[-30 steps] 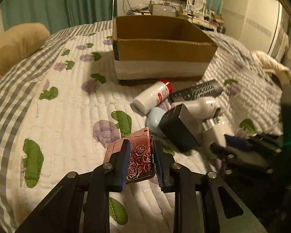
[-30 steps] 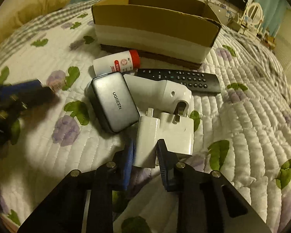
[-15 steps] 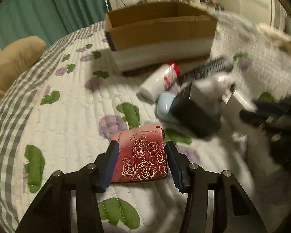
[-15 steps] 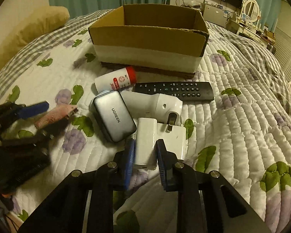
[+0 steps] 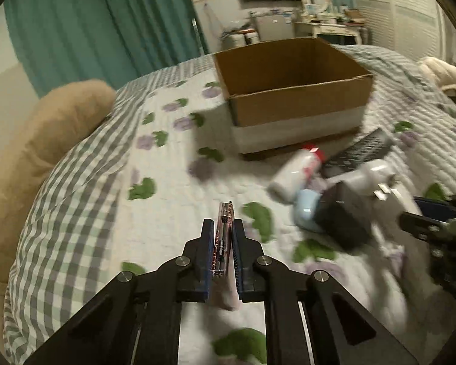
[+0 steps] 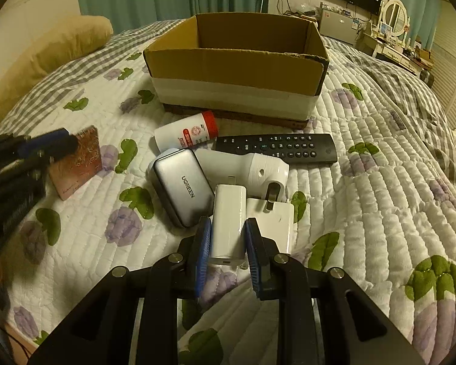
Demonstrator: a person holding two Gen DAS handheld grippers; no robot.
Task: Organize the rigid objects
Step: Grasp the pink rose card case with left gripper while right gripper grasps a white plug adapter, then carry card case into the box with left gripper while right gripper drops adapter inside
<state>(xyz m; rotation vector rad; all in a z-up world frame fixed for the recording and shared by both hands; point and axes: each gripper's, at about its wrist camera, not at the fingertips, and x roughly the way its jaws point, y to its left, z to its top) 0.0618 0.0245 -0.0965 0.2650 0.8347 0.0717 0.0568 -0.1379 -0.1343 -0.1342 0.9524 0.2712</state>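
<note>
While the left wrist view is blurred, it shows the left gripper (image 5: 222,243) clamped on a thin pink case (image 5: 223,237), held edge-on between the jaws and lifted off the quilt (image 5: 100,213), short of the cardboard box (image 5: 291,91) and to its left. The step in hand looks to be carrying this case to the box. To do it well, I would keep the clamp firm, since the case is slim and rigid and could pivot, raise it above the near wall, and let go only once it is over the opening. From here the box looks empty, as far as its inside shows. The right gripper (image 5: 434,222) appears at the right edge, in front of the box.

From the right wrist view, the right gripper (image 6: 226,243) straddles a white charger (image 6: 229,222), jaws close against its sides; whether they press it I cannot tell. This charger lies in front of the box, touching a second white adapter (image 6: 273,222) and a grey UGREEN charger (image 6: 182,185). Lifting it straight up should avoid dragging those neighbours. Only this view shows the case's patterned broad face, sharp details of the remote (image 6: 276,149) and the red-capped bottle (image 6: 187,133) just before the box; only the left view shows the case's thin edge in the grip.
</note>
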